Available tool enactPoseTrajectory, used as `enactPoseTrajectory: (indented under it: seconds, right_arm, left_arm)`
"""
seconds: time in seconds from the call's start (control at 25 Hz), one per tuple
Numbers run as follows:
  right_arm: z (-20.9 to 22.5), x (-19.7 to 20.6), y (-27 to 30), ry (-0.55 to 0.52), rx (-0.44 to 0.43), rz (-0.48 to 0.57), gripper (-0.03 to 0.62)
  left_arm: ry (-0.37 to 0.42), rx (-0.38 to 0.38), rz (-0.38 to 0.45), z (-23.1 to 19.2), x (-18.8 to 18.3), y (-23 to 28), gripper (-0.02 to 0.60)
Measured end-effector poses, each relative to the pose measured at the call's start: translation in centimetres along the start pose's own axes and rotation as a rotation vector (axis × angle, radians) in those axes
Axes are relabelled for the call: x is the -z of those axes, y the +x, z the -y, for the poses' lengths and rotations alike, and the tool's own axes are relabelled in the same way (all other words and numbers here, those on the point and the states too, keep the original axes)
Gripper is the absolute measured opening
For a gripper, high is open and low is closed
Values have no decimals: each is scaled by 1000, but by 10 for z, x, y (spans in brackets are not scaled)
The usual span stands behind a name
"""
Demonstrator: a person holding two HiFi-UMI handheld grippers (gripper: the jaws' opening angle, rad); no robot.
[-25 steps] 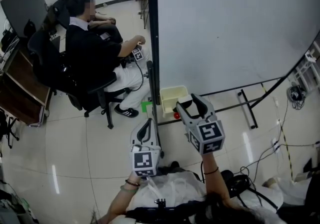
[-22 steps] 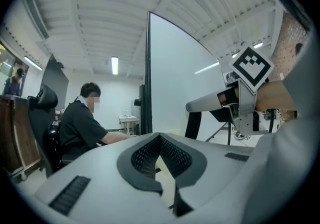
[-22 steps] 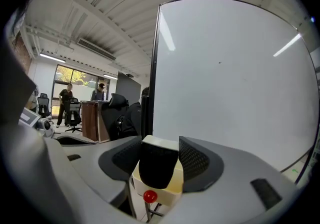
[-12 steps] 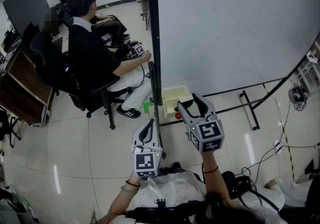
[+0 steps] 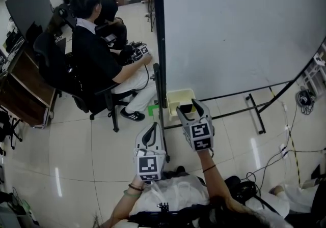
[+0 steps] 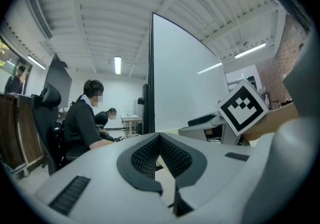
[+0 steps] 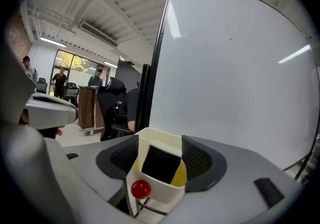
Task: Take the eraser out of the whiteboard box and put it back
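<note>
Right gripper (image 5: 188, 107) has lowered the clamped eraser (image 7: 161, 164) into whiteboard box (image 7: 166, 195)

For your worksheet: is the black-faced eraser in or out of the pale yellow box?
In: the black-faced eraser stands within the walls of the pale yellow box.

The front wall of the whiteboard box (image 7: 159, 190) is covering the lower part of the eraser (image 7: 161, 163), and its side walls are masking the inner faces of the right gripper (image 7: 160, 144), so any grip on the eraser is not showing. In the head view that gripper is hiding the box's near edge. The whiteboard (image 5: 234, 28) is running off the top and right edges
</note>
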State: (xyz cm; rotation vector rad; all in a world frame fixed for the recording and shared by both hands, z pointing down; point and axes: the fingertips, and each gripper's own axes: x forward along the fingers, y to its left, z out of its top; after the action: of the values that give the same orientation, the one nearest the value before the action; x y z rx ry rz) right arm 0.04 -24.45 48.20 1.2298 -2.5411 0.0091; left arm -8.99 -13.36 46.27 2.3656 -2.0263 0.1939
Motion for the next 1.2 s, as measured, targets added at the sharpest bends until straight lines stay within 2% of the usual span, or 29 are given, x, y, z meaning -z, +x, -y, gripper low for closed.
enactPoseTrajectory:
  seconds: [0.12, 0.2, 0.28, 0.36, 0.52, 0.8, 1.2]
  right_arm:
    - [7, 4, 3, 33, -12, 32, 321]
    - [10, -9, -8, 60, -16, 87, 319]
    - [10, -29, -26, 80, -19, 148, 283]
    - [8, -40, -40, 93, -18, 164, 279]
    - [8, -37, -58, 106, 5, 148, 241]
    - [4, -12, -59, 92, 40, 63, 229]
    - [0, -15, -55, 92, 25, 68, 229]
  left_arm:
    - [-5, -14, -6, -4, 2, -1, 3]
    - [-7, -15, -6, -3, 2, -2, 3]
    - [-7, -13, -7, -2, 1, -2, 2]
    - [-9, -11, -9, -3, 1, 0, 2]
    - [-9, 1, -14, 2, 2, 3, 2]
    - [-6, 12, -16, 7, 1, 4, 3]
    - [-9, -12, -22, 0, 3, 2, 2]
